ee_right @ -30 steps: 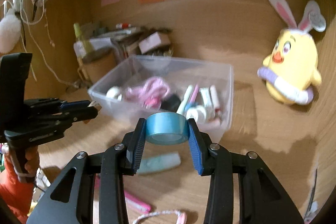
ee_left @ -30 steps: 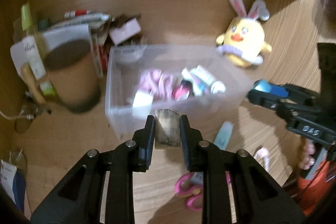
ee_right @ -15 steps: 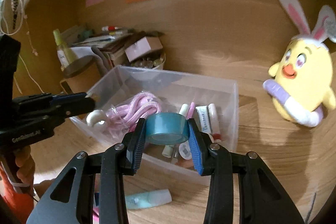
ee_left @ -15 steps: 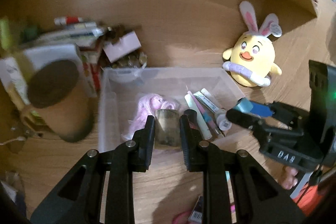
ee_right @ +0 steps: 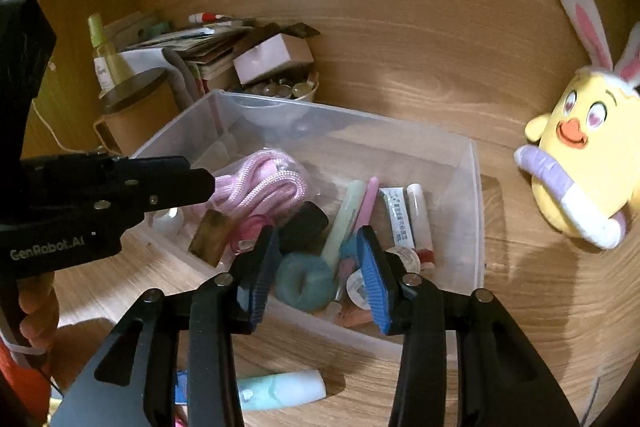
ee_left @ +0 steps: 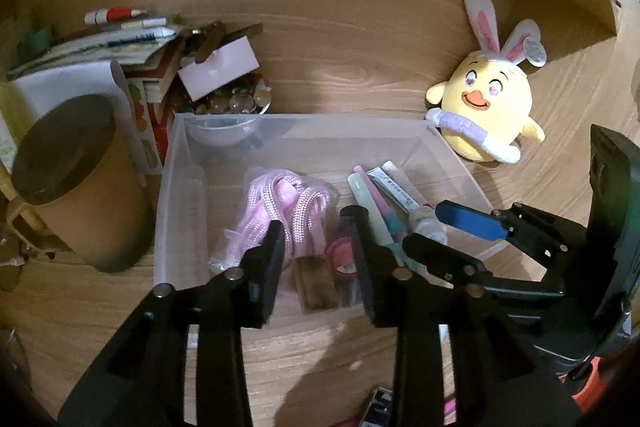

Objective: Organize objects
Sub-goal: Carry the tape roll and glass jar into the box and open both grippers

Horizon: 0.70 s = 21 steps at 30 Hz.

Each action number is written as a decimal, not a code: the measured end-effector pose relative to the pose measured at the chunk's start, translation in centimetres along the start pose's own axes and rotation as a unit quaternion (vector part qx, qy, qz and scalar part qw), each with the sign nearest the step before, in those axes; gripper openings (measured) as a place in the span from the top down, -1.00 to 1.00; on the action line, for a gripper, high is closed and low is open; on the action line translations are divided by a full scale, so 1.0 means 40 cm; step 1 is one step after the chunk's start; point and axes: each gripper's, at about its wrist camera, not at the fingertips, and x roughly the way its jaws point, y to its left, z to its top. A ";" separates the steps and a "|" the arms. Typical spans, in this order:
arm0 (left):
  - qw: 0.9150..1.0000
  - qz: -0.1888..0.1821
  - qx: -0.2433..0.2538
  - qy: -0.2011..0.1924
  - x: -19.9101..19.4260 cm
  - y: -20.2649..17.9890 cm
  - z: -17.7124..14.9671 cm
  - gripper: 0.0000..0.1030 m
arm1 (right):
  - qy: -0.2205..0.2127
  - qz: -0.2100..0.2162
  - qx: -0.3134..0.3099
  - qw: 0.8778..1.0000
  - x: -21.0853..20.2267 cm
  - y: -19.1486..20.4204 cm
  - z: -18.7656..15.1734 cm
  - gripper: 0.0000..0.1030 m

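Note:
A clear plastic bin (ee_left: 168,187) (ee_right: 476,211) stands on the wooden desk. It holds a pink rope bundle (ee_left: 280,211) (ee_right: 264,183), several tubes (ee_left: 384,187) (ee_right: 400,215), a brown block (ee_left: 316,283) (ee_right: 212,235) and a blue tape roll (ee_right: 308,285). My left gripper (ee_left: 318,251) is open and empty above the brown block at the bin's near wall. My right gripper (ee_right: 316,259) is open and empty above the tape roll. Each gripper shows in the other's view, the right one (ee_left: 448,231) and the left one (ee_right: 192,179).
A yellow plush chick (ee_left: 484,115) (ee_right: 588,155) sits right of the bin. A brown cylinder can (ee_left: 76,179) (ee_right: 136,111), stacked papers and books (ee_left: 104,47), and a bowl of glass beads (ee_left: 236,103) crowd the left and back. A mint tube (ee_right: 280,389) lies on the desk before the bin.
Both grippers opened over the bin. The brown block dropped from the left gripper and the blue tape roll dropped from the right gripper; both now lie inside the bin.

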 end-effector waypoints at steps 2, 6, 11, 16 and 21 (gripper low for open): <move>1.000 0.008 0.009 -0.010 -0.023 -0.010 -0.006 0.19 | -0.006 -0.002 -0.005 1.000 -0.015 0.007 -0.002 0.13; 0.999 0.015 0.019 -0.033 -0.082 -0.016 -0.029 -0.18 | -0.017 -0.004 -0.009 1.000 -0.067 0.014 -0.021 0.03; 0.999 0.020 0.027 -0.035 -0.125 -0.020 -0.072 -0.37 | -0.028 -0.024 -0.007 0.999 -0.137 0.011 -0.073 -0.07; 0.999 0.024 0.031 -0.020 -0.138 -0.018 -0.135 -0.59 | -0.022 -0.036 0.013 0.999 -0.190 -0.008 -0.151 -0.09; 0.999 0.008 0.033 0.018 -0.105 -0.022 -0.204 -0.61 | 0.013 -0.035 0.048 0.998 -0.198 -0.030 -0.250 -0.08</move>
